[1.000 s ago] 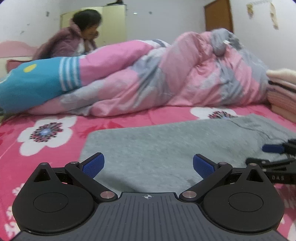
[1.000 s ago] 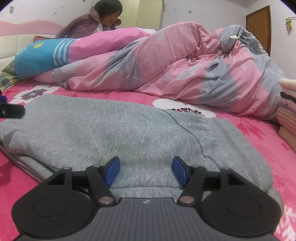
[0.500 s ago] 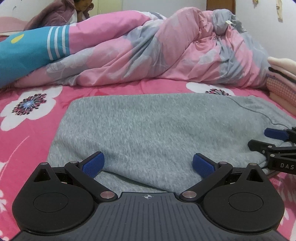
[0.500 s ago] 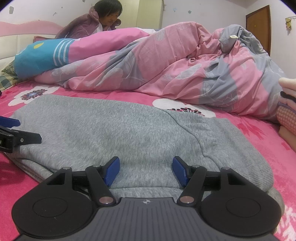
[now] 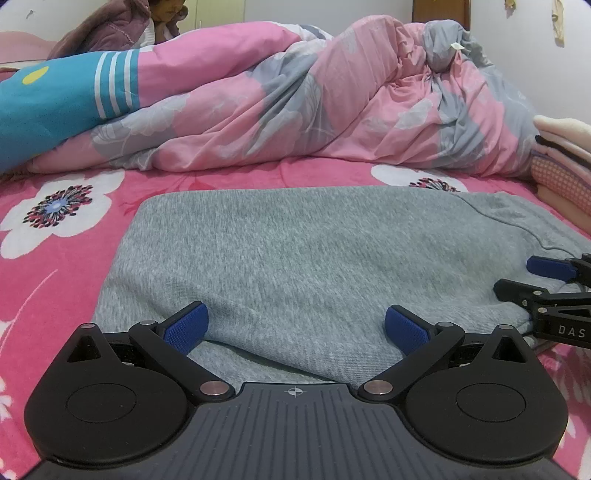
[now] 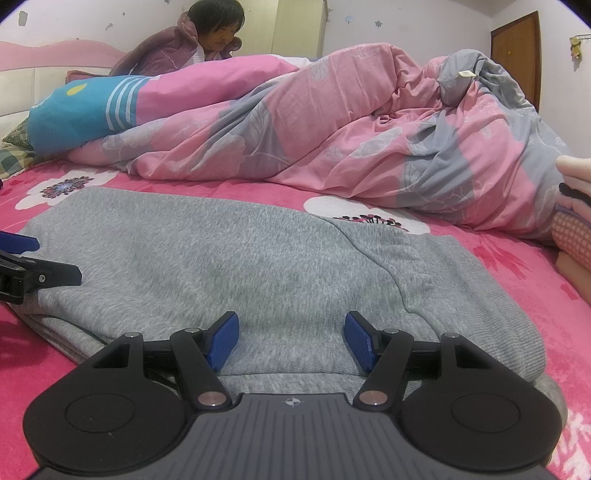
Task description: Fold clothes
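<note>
Pink floral bedspread (image 5: 66,258), grey garment (image 5: 314,258), rumpled duvet (image 6: 369,147), white walls (image 6: 406,22)

Both views are taken low and close across the folded grey knit garment (image 5: 303,258) (image 6: 229,258), facing the shared rumpled pink-and-grey duvet (image 5: 332,110) (image 6: 369,129).

Heather-grey garment (image 5: 314,258) — pink bedsheet (image 5: 74,266) (white flowers); quilt (image 5: 332,110) pink-grey floral.
</note>
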`<state>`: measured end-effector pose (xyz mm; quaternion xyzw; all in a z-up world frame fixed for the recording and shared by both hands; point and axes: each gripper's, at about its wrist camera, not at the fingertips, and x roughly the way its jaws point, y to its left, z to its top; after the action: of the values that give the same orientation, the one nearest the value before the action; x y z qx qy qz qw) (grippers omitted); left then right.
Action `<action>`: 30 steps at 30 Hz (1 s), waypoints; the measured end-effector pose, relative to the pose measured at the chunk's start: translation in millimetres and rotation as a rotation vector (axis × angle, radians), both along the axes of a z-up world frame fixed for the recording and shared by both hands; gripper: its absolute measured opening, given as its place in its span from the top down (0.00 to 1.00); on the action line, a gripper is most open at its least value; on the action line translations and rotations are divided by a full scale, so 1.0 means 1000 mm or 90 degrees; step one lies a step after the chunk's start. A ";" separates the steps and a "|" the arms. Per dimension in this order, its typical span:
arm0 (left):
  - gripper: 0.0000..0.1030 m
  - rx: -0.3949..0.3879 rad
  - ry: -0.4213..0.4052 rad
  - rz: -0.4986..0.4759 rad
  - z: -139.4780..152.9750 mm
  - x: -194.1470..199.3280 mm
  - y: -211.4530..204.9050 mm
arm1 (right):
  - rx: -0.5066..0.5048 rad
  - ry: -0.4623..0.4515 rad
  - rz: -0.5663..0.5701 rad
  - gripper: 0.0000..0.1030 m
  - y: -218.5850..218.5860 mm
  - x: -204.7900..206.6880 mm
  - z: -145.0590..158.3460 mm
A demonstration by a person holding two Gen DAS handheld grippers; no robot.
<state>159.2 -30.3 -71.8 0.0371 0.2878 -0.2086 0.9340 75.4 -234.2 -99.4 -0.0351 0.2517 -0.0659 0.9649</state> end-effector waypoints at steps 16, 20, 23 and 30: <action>0.00 0.001 -0.002 0.000 0.000 0.000 0.000 | -0.001 -0.001 0.000 0.36 0.000 0.000 0.000; 0.00 0.001 -0.003 0.001 0.000 0.000 0.000 | 0.000 -0.001 0.000 0.36 0.000 0.001 0.000; 0.00 0.001 -0.004 0.001 0.000 0.000 0.000 | 0.001 -0.001 0.001 0.36 0.000 0.001 0.000; 0.00 -0.001 -0.005 0.001 0.000 -0.001 0.000 | 0.005 -0.002 0.001 0.36 -0.001 0.000 0.000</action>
<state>158.1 -30.6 -72.0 0.0371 0.2842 -0.2077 0.9353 75.7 -235.1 -99.9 -0.0318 0.2507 -0.0643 0.9654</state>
